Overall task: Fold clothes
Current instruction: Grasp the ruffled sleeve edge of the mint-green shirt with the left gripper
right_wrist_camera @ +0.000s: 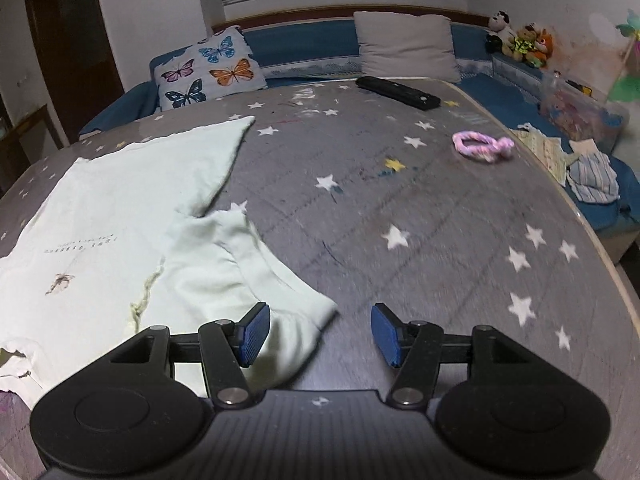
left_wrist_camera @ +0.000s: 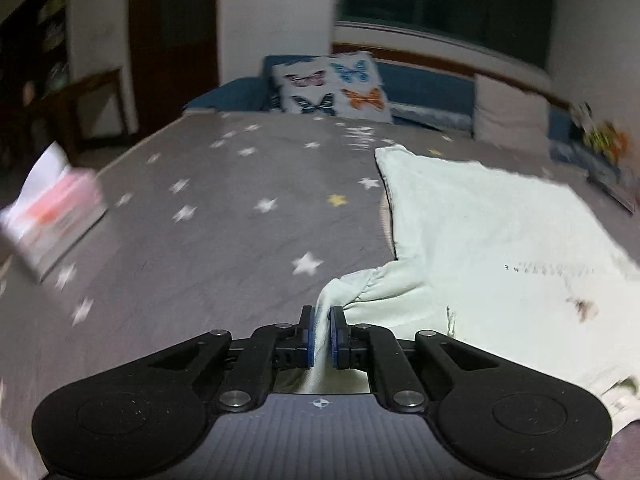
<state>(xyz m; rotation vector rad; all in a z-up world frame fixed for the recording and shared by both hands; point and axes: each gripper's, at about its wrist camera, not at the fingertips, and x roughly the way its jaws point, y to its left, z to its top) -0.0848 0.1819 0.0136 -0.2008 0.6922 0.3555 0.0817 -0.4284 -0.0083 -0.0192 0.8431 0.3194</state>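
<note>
**Left gripper pinches a sleeve of the pale garment; right gripper hangs open over its other edge**

In the left wrist view, a blurred pink-and-white box sits at the far left edge of the grey star-printed desk. Only this view shows it. Further right, the left gripper has its blue pads nearly together, clamped on a bunched fold of the pale mint-green cloth garment. The pinched fold is drawn up off the desk toward the camera, while the rest of the garment lies spread flat to the right, its long axis running from the near edge away toward the butterfly-print cushion on the blue sofa.

In the right wrist view, the garment fills the left side of the desk, one corner pointing away toward the butterfly-print cushion. A sleeve-like flap lies toward the near right and ends under the right gripper, whose jaws stand wide apart and hold nothing; its left pad is over the cloth, its right pad over bare desk. Only this view shows the black flat remote-like bar, the pink twisted fabric loop and the plush toys at the far right.
</note>
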